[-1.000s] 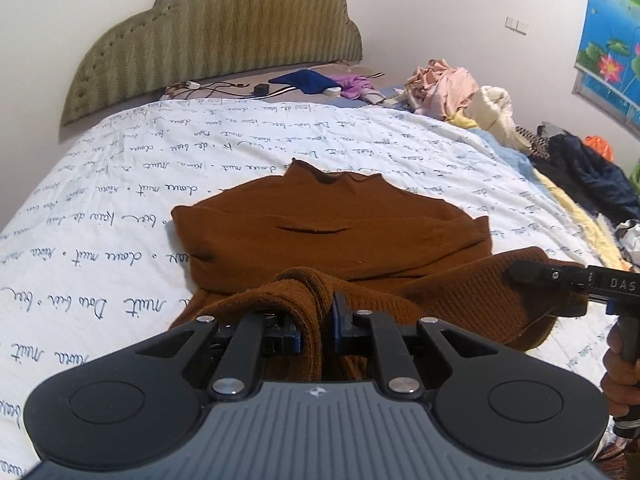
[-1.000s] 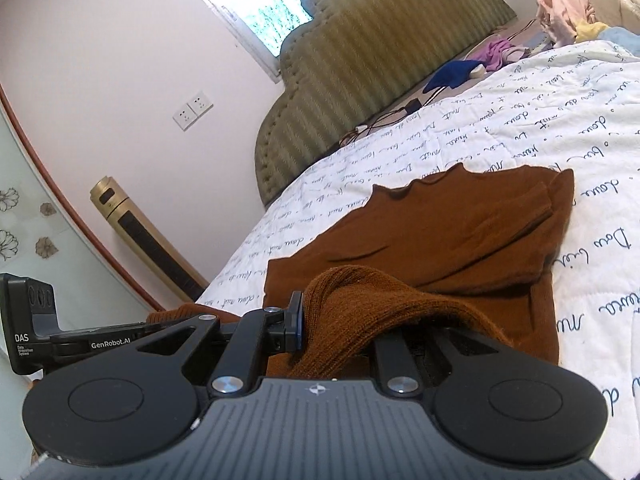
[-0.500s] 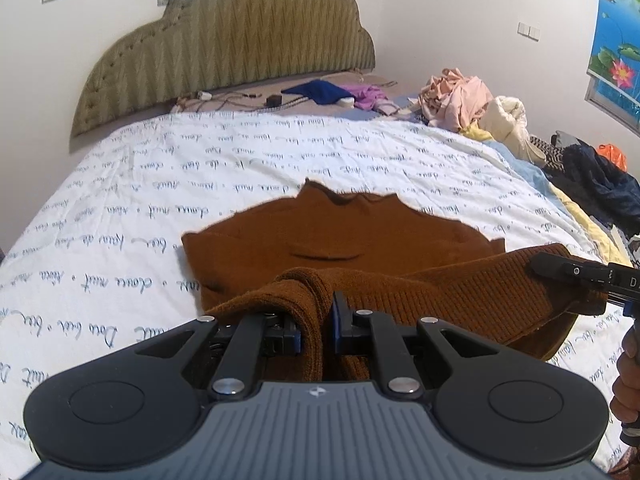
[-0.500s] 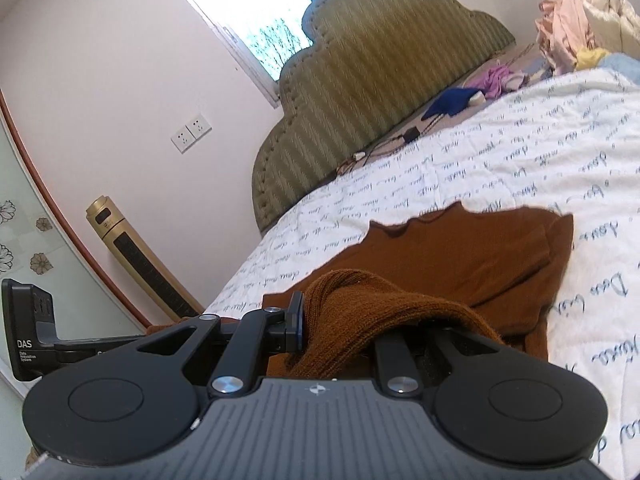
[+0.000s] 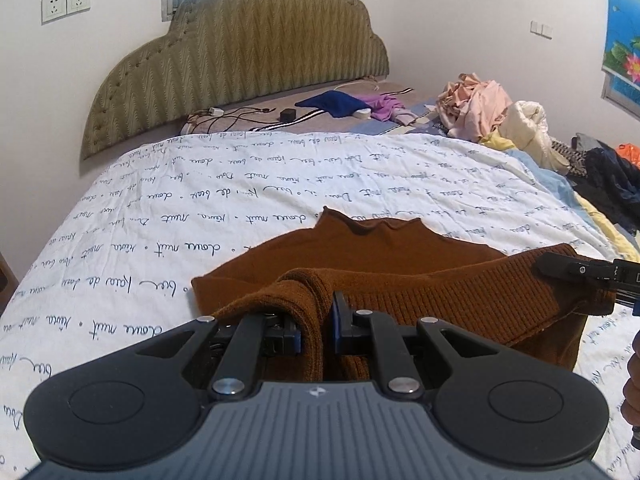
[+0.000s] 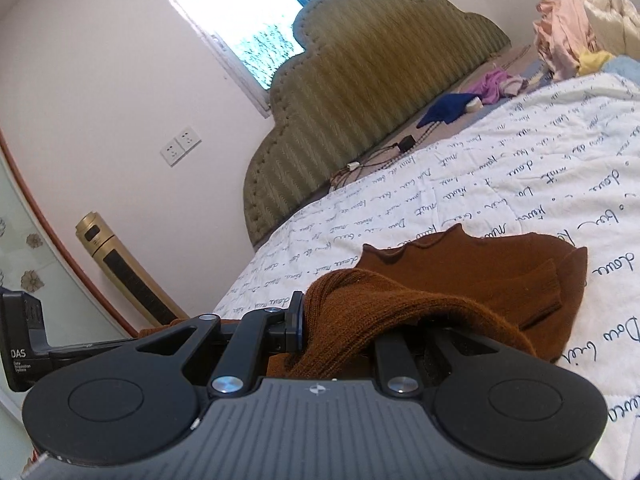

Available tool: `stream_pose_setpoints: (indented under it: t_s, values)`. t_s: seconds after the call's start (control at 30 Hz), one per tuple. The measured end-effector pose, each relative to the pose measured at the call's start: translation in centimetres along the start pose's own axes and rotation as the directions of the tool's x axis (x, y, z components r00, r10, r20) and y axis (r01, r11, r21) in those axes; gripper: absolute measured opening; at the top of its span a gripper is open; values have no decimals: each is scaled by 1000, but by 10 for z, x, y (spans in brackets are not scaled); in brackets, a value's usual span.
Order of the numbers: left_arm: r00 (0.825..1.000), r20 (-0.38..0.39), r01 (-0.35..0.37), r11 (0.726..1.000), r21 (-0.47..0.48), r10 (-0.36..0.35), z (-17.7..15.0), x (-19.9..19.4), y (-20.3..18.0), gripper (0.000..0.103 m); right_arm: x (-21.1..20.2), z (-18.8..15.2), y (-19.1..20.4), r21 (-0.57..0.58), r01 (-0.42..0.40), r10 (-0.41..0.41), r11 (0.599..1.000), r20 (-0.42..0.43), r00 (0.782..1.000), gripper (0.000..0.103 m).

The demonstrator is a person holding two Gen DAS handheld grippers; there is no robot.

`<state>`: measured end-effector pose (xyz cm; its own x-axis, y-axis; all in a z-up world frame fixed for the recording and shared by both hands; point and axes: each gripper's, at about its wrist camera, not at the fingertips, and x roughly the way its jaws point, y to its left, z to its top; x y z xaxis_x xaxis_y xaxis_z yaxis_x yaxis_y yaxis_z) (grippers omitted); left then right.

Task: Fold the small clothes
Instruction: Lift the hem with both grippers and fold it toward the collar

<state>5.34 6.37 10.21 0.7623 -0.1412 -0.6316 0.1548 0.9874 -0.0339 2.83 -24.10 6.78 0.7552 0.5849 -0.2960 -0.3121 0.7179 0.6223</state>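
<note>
Sweater (image 5: 400, 256) lies on the bed (image 5: 200, 200), collar away, its ribbed hem (image 5: 460, 292) lifted crosswise between left tongs (image 5: 316, 336) and right tongs (image 6: 340, 332), each clamped on a hem corner, collar straight ahead of both.

My right gripper (image 6: 320, 334) pinches the ribbed edge of the brown sweater (image 6: 472, 276) tight. The knit bunches up and hangs over my fingers. The rest of the sweater lies flat on the white blanket (image 6: 520, 184) with blue writing on it, its wavy collar pointing to the green headboard (image 6: 360, 92). My left gripper (image 6: 24, 344) shows at the left edge. A gold tube thing (image 6: 116, 264) leans by the wall. Pink and cream clothes (image 6: 576, 28) are piled at the far corner.
</note>
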Motion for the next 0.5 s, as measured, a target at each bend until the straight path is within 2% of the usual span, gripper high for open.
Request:
stream_pose_setpoints:
  t_s: [0.17,0.5]
  values:
    - [999,-27,-21,1000,-10,21,9,27,3,13,26,9,-18,51,10,-8,999,-26,1000,19]
    - [987,-148,-57,998,-14,54,10,98,10,13,80,11,-55,130,71,-57,989,-108,993,19]
